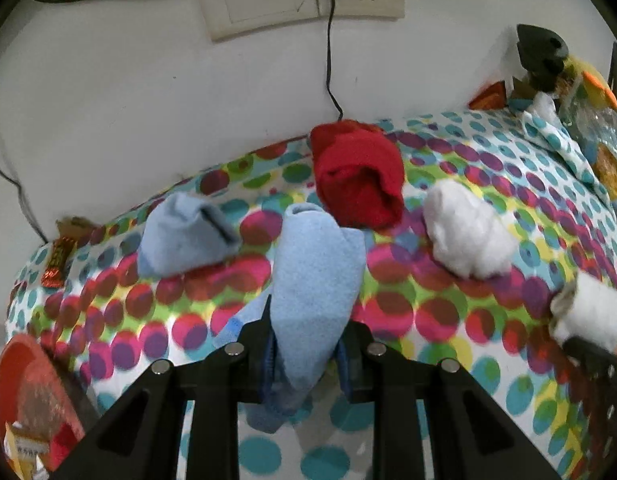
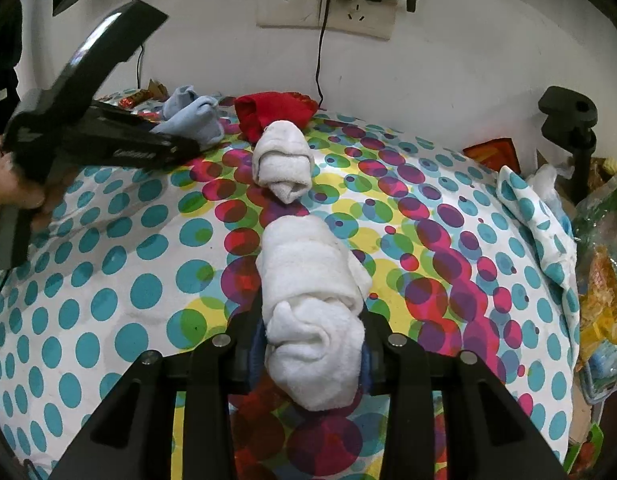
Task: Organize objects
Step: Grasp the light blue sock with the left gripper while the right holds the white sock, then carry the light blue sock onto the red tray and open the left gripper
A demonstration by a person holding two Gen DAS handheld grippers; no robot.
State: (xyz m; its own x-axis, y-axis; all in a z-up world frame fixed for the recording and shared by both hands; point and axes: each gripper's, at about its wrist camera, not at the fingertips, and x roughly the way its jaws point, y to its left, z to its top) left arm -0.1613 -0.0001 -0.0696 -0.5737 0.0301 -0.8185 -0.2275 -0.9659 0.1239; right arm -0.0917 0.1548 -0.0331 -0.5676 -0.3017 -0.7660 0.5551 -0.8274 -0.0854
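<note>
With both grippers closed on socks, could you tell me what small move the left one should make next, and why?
Probably carry the light blue sock in the left gripper over to the other light blue sock and set it alongside. The jaws are shut on it, its match lies nearby beside the red sock, and the right gripper grips a white sock.

A white wall (image 2: 448, 64) carries a socket plate (image 2: 328, 8) with black cables (image 1: 329, 60) hanging; below lies a dotted, multicoloured cloth (image 2: 120, 280), possibly over a counter.
</note>
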